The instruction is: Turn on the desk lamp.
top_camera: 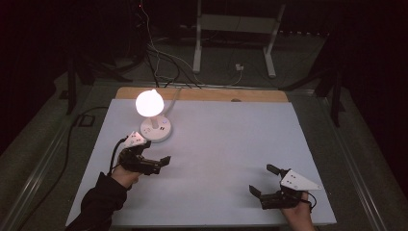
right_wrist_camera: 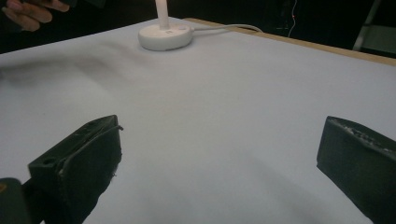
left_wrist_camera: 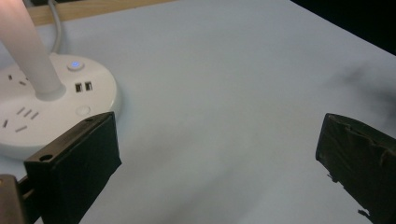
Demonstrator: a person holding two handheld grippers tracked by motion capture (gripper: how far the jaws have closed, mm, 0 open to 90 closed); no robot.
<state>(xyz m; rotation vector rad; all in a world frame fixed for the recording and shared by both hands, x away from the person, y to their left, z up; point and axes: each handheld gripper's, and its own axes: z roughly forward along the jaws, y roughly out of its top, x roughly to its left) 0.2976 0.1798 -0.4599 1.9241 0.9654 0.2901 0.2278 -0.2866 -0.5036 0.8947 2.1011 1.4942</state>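
— Dark room, white table [top_camera: 216, 159]; where's the lamp [top_camera: 155, 120]?
— Lit, at the far left, just beyond the left gripper [top_camera: 153, 159], jaws spread wide, empty.
— Right gripper [top_camera: 263, 182]?
— Near edge, also wide, holding nothing.

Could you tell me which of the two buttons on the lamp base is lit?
The far button on the lamp base, glowing blue beyond the stem; the near button by the USB ports is plain white.

The lamp [left_wrist_camera: 28, 51] loses its shade past twelve o'clock; glare blanks the shade [top_camera: 149, 102] in the high view.
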